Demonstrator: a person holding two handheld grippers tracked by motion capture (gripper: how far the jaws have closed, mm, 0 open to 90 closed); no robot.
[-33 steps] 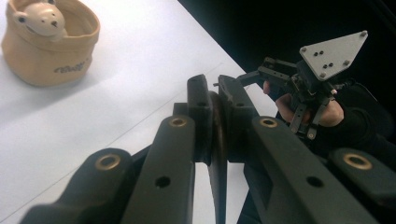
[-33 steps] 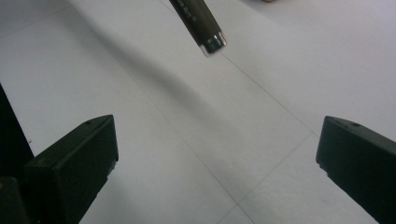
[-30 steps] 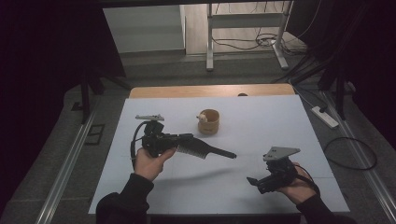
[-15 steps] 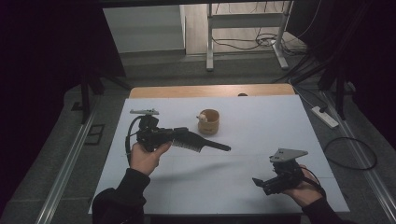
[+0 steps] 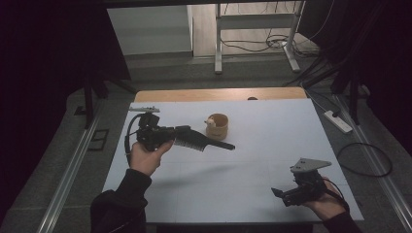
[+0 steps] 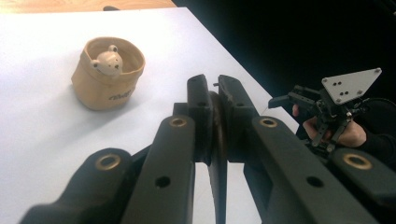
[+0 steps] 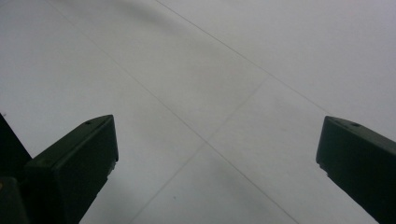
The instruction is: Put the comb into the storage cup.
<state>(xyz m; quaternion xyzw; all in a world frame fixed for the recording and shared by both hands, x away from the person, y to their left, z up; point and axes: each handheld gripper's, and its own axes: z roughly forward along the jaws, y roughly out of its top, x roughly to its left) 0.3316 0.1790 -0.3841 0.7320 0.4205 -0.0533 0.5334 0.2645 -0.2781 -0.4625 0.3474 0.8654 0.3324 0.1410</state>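
Observation:
A black comb [image 5: 206, 143] hangs in the air left of centre, its thin handle pointing right, just in front of a tan cup [image 5: 217, 127] with a small bear head inside. My left gripper [image 5: 183, 137] is shut on the toothed end. In the left gripper view the comb [image 6: 217, 144] shows edge-on, clamped between my jaws [image 6: 212, 93], with the cup [image 6: 108, 77] ahead to the left. My right gripper [image 5: 277, 192] hovers open near the table's front right corner and holds nothing. In the right gripper view its jaws [image 7: 217, 149] stand wide over the bare white sheet.
A white sheet [image 5: 272, 141] covers the table, with a wood strip [image 5: 218, 93] along the far edge. On the floor to the right lie a power strip [image 5: 338, 121] and cables. A metal frame [image 5: 218, 43] stands behind the table.
My left hand has carried the comb a little up and toward the far side, nearer the cup. The right hand has drifted right, toward the front right corner.

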